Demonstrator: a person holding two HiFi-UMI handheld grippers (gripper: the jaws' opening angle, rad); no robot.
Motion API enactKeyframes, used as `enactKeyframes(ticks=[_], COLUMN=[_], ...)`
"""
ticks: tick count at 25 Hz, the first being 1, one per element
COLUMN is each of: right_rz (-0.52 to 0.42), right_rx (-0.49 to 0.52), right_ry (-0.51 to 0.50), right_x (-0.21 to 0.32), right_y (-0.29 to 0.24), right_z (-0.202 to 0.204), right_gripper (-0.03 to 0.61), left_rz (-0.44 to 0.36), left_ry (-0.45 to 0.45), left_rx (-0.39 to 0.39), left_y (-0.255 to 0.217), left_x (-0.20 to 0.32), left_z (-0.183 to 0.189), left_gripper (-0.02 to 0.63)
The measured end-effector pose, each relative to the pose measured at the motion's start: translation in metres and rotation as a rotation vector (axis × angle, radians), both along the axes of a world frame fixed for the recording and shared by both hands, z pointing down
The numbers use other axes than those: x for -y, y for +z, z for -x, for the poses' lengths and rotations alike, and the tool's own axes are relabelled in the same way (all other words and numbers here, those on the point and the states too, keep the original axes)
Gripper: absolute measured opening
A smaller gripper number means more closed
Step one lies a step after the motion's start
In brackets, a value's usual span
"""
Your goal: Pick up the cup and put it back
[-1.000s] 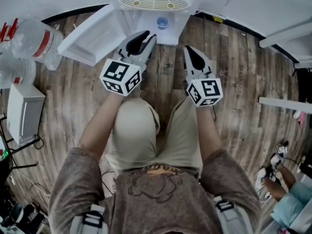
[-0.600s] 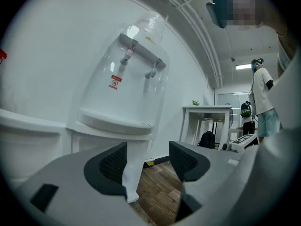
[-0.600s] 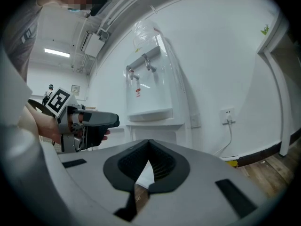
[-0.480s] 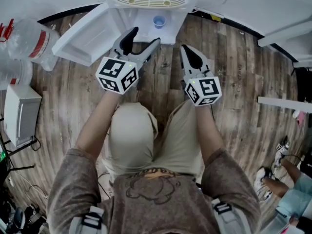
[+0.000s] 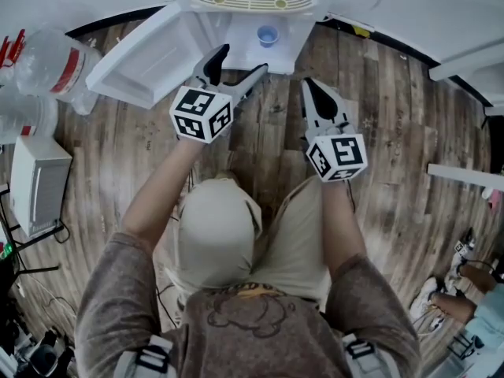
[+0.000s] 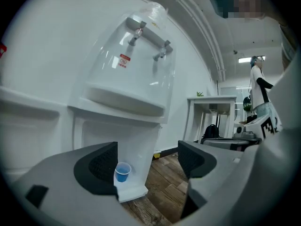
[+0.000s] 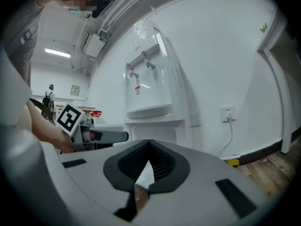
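The cup (image 5: 268, 35) is a small blue one with smooth walls that taper from a wider rim to a narrower base. It stands upright, its long axis vertical and its open mouth facing up. It sits on a flat white ledge in the low recess at the foot of the water dispenser (image 5: 250, 2).

In the left gripper view the cup (image 6: 122, 172) shows just beside the inner edge of one dark ribbed pad. The head view puts it a little beyond the tips, with neither pad touching it. The left hand-held gripper (image 5: 240, 61) points at the recess, its jaws wide apart and opening, and nothing is pressed between them. Its grey shell is smooth and rounded, and a cube with black-and-white square markers sits behind it.

The right hand-held gripper (image 5: 309, 85) hangs well to the side of the cup over the floor. In the right gripper view its ribbed pads meet at the tips and hold nothing.

The dispenser (image 6: 127, 79) is glossy white plastic with a slotted oval grille on top, two taps and a curved drip shelf. A shallow white door panel (image 5: 142, 57) swings out at its left. The floor (image 5: 394, 116) is worn wood planks with a streaked grain. Clear plastic water bottles (image 5: 47, 61), one with a red band, lie at the far left.
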State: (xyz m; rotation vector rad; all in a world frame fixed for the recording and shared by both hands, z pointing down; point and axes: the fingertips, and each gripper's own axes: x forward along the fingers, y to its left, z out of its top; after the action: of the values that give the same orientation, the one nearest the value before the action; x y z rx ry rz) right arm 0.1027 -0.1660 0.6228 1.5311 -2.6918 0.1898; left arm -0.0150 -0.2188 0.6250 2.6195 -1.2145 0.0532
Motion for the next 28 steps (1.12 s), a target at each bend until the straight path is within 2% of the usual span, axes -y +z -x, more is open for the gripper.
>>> enactKeyframes(ticks=[4,9,15,18,28], right_rz=[-0.003,0.019,0.01,0.023,0.046], right_rx=[0.021,0.059,0.092,0.146,0.143], right_ry=[-0.004,0.032,0.023,0.01,0.006], right_x=[-0.004,-0.007,-0.01,-0.01,-0.006], right_y=[-0.001,0.0,-0.006,-0.008,0.0], right_z=[0.0,-0.017,-0.016,-0.015,-0.015], right_gripper=[0.003,0.003,0.003,0.003,0.003], left_rz=[0.019,0.089,0.119,0.134,0.136], left_ry=[0.004,0.046,0.057,0.042,0.007], left_rx=[0.002,0.0,0.033,0.06,0.164], left_y=[0.03,0.082,0.13,0.151,0.199], left_x=[0.018,0.04,0.065,0.082,0.135], left_z=[0.002,-0.012,-0.019,-0.02,-0.04], left_gripper=[0.382,0.382,0.382,0.382,0.382])
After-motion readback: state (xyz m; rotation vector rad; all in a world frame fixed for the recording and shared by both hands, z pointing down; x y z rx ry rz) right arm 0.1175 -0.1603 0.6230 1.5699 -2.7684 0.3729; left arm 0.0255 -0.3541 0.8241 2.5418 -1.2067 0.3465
